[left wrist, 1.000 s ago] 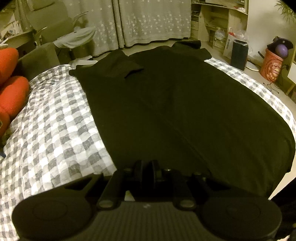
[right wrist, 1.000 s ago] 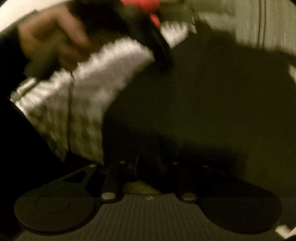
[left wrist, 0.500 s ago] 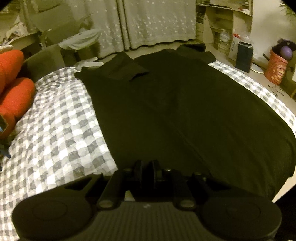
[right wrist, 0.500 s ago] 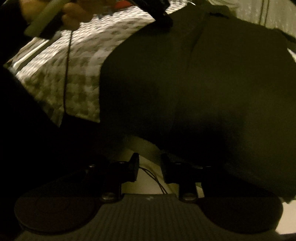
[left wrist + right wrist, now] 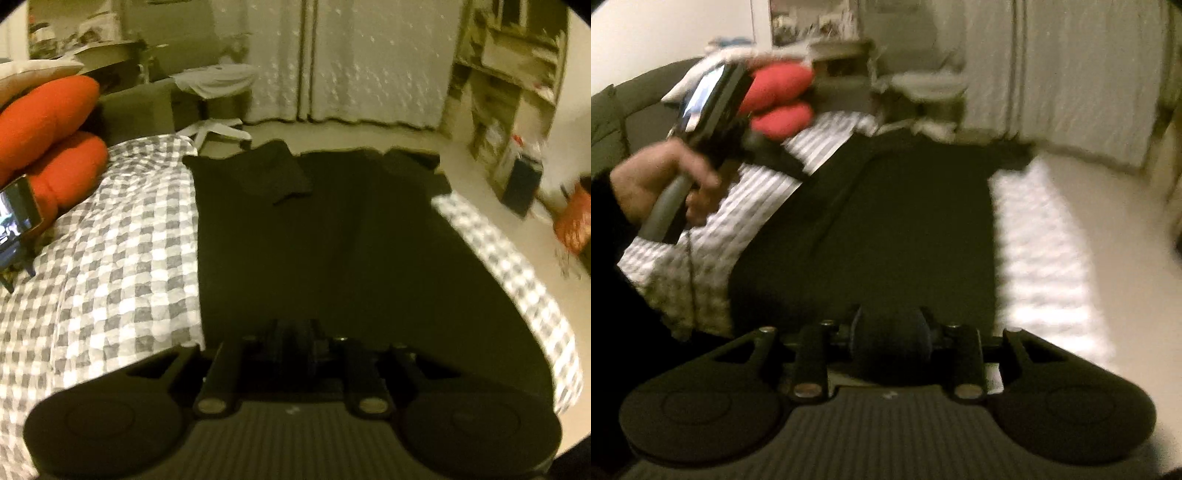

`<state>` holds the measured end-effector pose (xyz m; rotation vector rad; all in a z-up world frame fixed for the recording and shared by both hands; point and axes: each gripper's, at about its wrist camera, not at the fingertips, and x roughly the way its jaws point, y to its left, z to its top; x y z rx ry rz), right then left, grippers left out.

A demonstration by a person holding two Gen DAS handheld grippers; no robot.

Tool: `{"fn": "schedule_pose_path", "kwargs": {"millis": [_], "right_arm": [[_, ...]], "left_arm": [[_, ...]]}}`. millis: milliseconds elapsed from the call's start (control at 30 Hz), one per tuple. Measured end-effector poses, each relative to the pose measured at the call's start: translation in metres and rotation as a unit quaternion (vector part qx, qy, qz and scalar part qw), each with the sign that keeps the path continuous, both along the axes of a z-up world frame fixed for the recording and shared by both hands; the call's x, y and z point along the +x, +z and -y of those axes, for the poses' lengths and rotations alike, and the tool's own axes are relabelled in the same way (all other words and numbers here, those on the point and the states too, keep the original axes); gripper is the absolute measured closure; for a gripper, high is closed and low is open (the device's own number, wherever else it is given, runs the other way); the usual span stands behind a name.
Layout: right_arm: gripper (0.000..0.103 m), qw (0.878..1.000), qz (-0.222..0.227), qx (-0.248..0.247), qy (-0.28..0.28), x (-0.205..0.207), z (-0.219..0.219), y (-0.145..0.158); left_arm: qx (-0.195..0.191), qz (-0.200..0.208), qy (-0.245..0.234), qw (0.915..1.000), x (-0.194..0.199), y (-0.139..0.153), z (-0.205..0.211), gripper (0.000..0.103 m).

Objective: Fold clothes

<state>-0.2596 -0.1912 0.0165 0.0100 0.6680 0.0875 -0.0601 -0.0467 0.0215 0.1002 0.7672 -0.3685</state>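
Starting at the left of the left wrist view, two red cushions (image 5: 48, 147) are stacked at the head of the bed, with a phone screen (image 5: 16, 214) mounted just below them at the frame's edge. Next comes the grey-and-white checked bedcover (image 5: 118, 258), and on it lies the black garment (image 5: 332, 251), spread flat lengthwise down the bed with one sleeve (image 5: 273, 177) folded in over its far left corner. The left gripper (image 5: 295, 336) sits at the garment's near hem, its fingers drawn together on the dark cloth, clenched on that edge. Beyond the bed hang pale curtains (image 5: 351, 66), and further right stand wooden shelves (image 5: 509, 81) and an orange pot (image 5: 576, 225) on the floor.

The right wrist view is blurred. At its left the person's left hand (image 5: 661, 181) grips a grey handle (image 5: 665, 210) of the other tool above the checked bedcover (image 5: 713, 236), with the red cushions (image 5: 779, 99) behind. The black garment (image 5: 905, 229) fills the middle, and a strip of bedcover shows to its right. The right gripper (image 5: 890, 339) is at the garment's near edge with a bunch of black fabric gathered between its fingers, clamped on it
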Motion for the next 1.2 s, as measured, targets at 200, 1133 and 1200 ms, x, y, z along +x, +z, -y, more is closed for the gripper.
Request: {"fn": "schedule_pose_path", "kwargs": {"millis": [200,1133,1200], "right_arm": [[0.065,0.995,0.056,-0.047,-0.069,-0.012,0.047,0.045],[0.062,0.982,-0.044,0.134,-0.128,0.213,0.145,0.037],[0.062,0.982,-0.044,0.128,-0.131,0.227,0.145,0.036]], "left_arm": [[-0.031,-0.018,0.038,0.9987,0.008,0.001,0.015,0.08],[-0.124,-0.062,0.135,0.9812,0.115,-0.034,-0.022,0.074],[-0.125,-0.062,0.132,0.9815,0.12,-0.036,-0.018,0.074]]}}
